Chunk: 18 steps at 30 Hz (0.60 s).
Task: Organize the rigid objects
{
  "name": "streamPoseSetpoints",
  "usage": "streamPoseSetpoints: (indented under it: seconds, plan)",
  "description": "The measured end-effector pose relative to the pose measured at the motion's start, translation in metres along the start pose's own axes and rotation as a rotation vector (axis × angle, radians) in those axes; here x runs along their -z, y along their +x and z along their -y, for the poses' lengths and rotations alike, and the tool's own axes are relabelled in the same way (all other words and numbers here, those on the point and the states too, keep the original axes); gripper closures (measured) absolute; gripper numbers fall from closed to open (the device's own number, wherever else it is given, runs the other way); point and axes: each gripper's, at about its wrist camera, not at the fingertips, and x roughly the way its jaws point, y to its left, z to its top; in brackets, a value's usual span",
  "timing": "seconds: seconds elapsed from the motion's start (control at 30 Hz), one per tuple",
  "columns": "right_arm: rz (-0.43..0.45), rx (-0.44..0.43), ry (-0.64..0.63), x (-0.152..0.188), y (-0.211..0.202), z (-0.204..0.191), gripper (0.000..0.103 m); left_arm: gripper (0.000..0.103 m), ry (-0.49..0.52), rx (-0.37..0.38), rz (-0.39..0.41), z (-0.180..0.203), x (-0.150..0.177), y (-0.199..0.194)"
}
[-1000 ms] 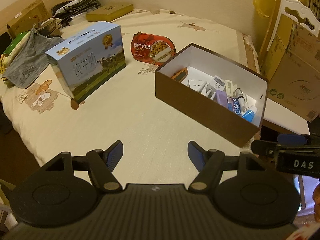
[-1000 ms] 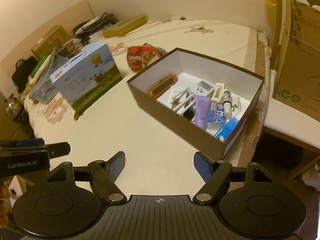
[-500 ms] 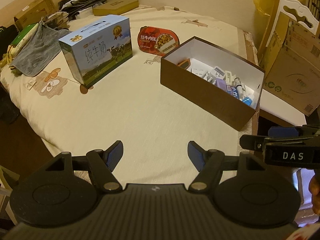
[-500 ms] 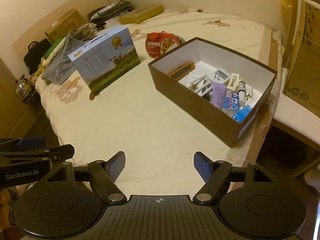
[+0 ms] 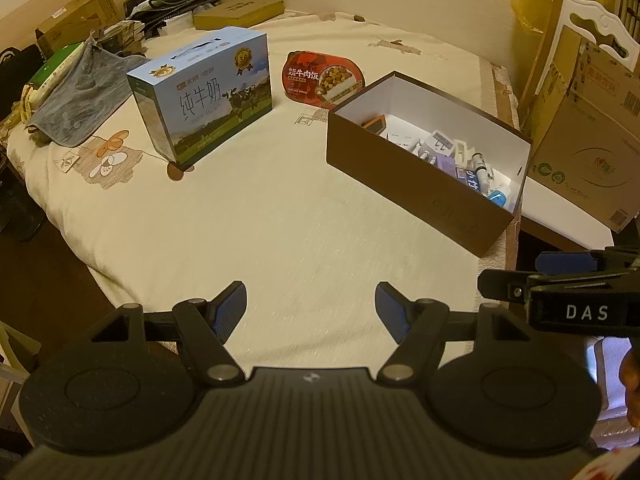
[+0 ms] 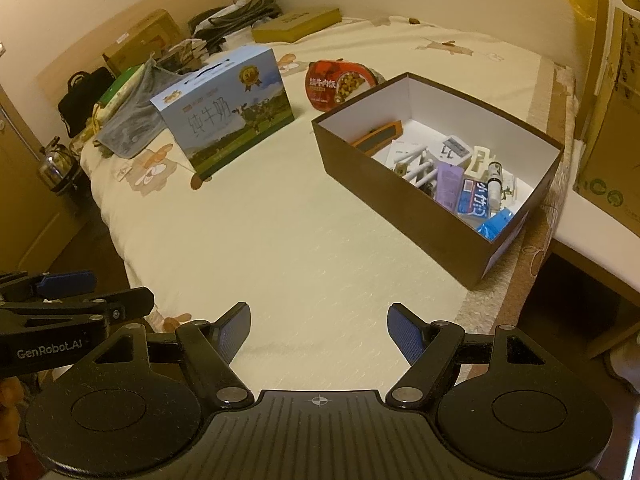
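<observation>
Both views have pulled back from the brown box (image 5: 420, 184) on the bed (image 5: 280, 240); left gripper (image 5: 310, 306) and right gripper (image 6: 319, 326) open, empty — sorting looks finished.

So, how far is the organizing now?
Done: small items already lie inside the brown cardboard box. In hand: nothing; left gripper and right gripper are open above the cream bedsheet. Possibly left: blue milk carton and red oval meal tray outside.
</observation>
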Motion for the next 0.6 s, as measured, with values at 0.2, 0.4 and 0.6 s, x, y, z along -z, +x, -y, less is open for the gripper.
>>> streamPoseSetpoints:
  seconds: [0.2,0.4,0.6]
  plan:
    - [-0.006,0.0,0.001,0.0019,0.0005,0.0008,0.03,0.035,0.001,-0.001,0.0,0.0001,0.0003,0.0001]
    - [-0.008,0.001,0.003,0.0021,0.0011,0.0017,0.03,0.035,0.001,0.0,0.0,0.0002,0.0004,0.0002]
    - [-0.008,0.001,0.004,0.0024,0.0013,0.0025,0.03,0.035,0.003,0.001,-0.003,0.0015,0.0014,0.002]
